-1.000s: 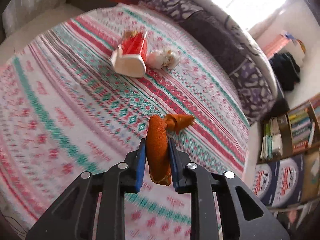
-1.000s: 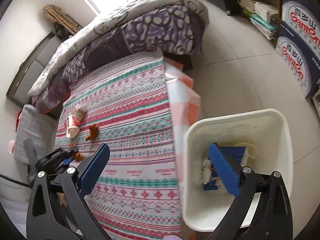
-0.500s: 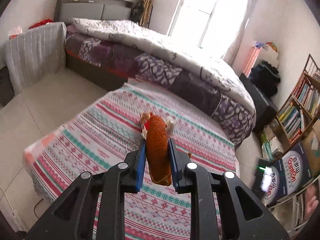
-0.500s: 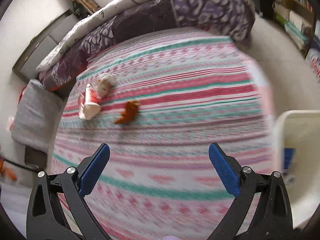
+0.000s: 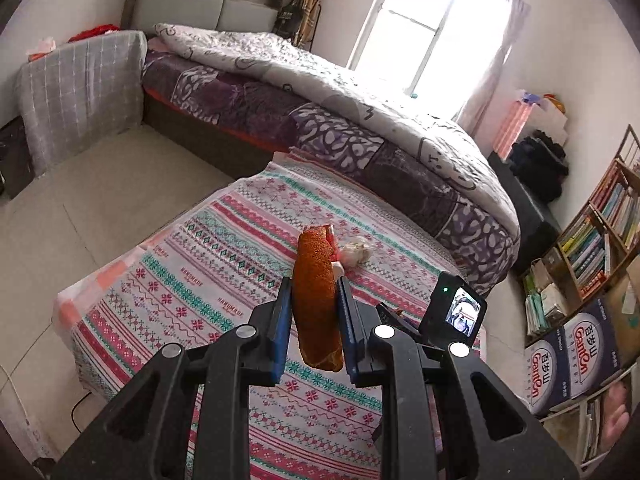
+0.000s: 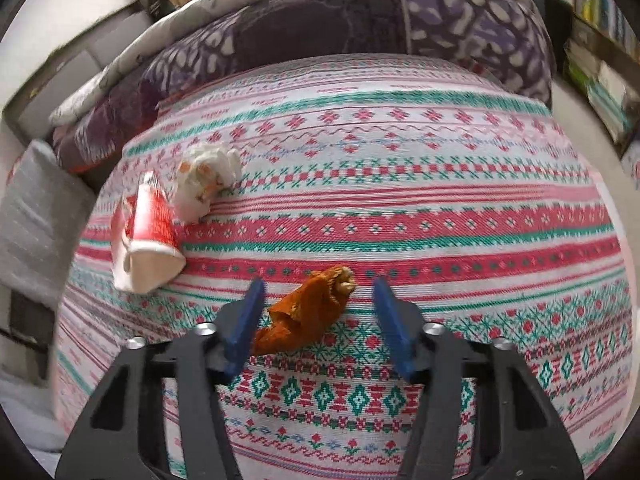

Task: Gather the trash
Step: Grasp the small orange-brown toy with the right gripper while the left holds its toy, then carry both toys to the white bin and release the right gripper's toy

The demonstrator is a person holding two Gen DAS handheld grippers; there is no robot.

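Note:
My left gripper (image 5: 314, 290) is shut on a long piece of orange peel (image 5: 316, 312) and holds it in the air above the patterned table cloth (image 5: 224, 264). My right gripper (image 6: 319, 284) is low over the cloth (image 6: 440, 220), its jaws closing around a second, curled orange peel (image 6: 308, 314). That peel lies between the blue pads (image 6: 390, 320), with a gap still showing on the right side. A crushed red-and-white paper cup (image 6: 148, 232) and a crumpled tissue (image 6: 208, 176) lie to the left of it.
A bed with a purple and grey quilt (image 5: 320, 92) runs behind the table. A grey covered seat (image 5: 80, 88) stands at the left. Bookshelves (image 5: 592, 240) and blue printed boxes (image 5: 568, 360) line the right wall. The right gripper's camera unit (image 5: 456, 316) shows beside my left fingers.
The left gripper rose away from the cloth with its peel. The right gripper swung from over the white bin to the table, dropped onto the second peel, and its jaws narrowed.

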